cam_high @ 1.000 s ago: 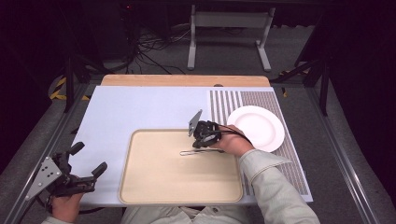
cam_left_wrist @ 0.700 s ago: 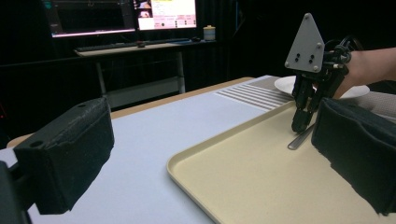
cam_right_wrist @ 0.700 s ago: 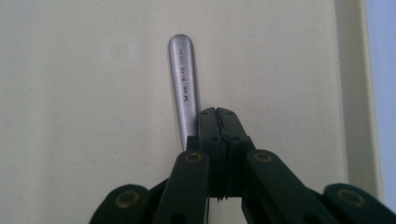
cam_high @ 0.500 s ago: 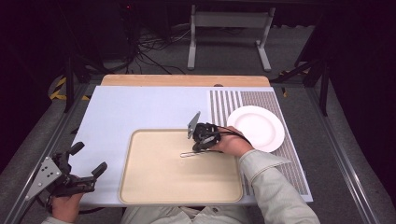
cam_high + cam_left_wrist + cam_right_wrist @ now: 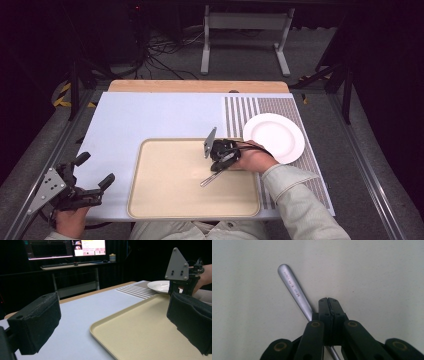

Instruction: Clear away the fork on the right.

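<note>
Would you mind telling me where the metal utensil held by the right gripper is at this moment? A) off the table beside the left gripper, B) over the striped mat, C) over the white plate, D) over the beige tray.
D: the right gripper, shut on the metal utensil, holds it over the beige tray, with the white plate bare beside it.

A line of small engraved characters is running along the metal utensil handle in the right gripper view, but they are too small and blurred to be read. In the left gripper view, two monitors far behind the table are showing windows with text, and nothing there is coming out clearly enough to read either.
</note>
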